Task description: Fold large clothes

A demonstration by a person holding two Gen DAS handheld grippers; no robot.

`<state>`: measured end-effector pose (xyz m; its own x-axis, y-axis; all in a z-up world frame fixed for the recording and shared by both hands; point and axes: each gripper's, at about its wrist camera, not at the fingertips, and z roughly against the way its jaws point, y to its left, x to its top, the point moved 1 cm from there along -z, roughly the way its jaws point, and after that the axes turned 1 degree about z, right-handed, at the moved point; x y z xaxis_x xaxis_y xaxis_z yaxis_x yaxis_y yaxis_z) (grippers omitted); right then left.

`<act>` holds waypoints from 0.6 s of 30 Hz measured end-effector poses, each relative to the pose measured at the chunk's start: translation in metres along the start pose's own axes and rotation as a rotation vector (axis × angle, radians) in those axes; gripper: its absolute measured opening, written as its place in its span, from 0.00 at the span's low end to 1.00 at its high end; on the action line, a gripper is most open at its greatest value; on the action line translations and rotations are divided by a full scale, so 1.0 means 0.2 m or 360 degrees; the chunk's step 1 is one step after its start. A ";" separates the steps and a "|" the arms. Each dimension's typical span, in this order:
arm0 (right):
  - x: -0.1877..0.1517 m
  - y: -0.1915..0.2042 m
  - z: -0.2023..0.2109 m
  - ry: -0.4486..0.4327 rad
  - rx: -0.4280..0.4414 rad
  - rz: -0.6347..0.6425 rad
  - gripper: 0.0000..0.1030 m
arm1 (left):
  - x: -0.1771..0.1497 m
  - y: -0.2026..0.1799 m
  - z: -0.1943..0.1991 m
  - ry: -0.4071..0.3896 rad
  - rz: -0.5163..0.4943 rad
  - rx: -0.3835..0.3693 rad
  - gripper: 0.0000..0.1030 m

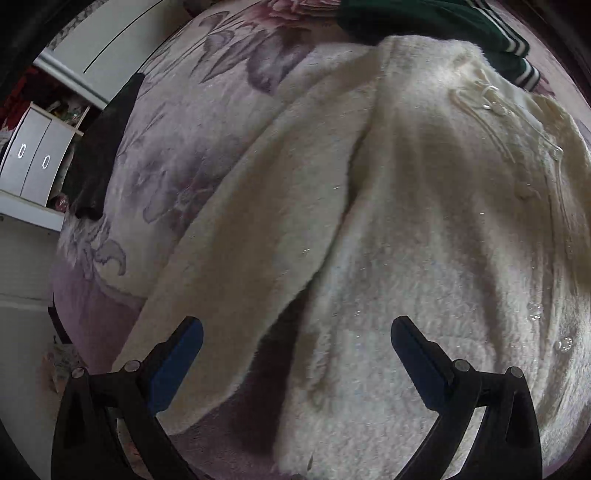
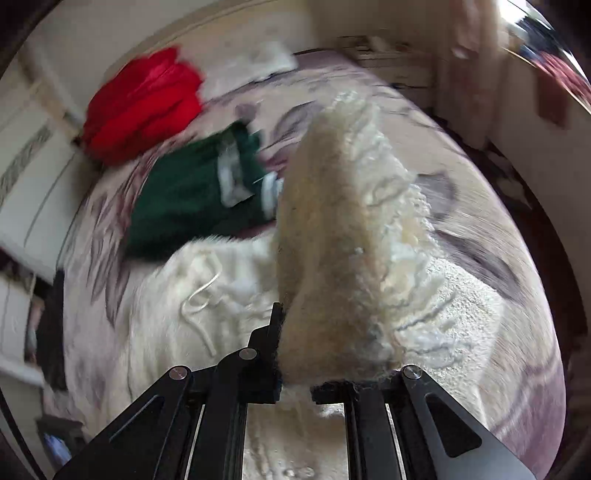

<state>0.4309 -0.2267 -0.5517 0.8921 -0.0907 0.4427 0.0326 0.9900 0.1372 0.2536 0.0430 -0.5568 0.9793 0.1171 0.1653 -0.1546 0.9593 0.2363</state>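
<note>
A large fluffy cream sweater (image 1: 424, 206) lies spread on a bed with a floral purple blanket (image 1: 177, 122). One sleeve (image 1: 258, 240) lies diagonally to the left of the body. My left gripper (image 1: 297, 332) is open and empty, hovering just above the sweater's lower part, near the sleeve's end. In the right wrist view, my right gripper (image 2: 295, 369) is shut on a fold of the cream sweater (image 2: 332, 240) and holds it lifted above the rest of the garment (image 2: 192, 295). This view is blurred by motion.
A dark green garment with white stripes (image 2: 192, 195) lies beyond the sweater, also in the left wrist view (image 1: 443, 26). A red garment (image 2: 144, 103) lies at the bed's far end. A black garment (image 1: 99, 155) hangs at the bed's left edge. White cabinets (image 1: 33, 158) stand left.
</note>
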 end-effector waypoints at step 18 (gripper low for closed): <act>-0.81 -0.71 -0.15 0.0429 0.0610 -0.1667 0.70 | 0.09 0.01 0.08 -0.0040 -0.0044 -0.0147 1.00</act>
<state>0.2949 -0.3500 -0.6691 0.5768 -0.7790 -0.2459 0.7179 0.3397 0.6077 0.2692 0.0424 -0.5374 0.9791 0.0850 0.1845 -0.1138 0.9818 0.1519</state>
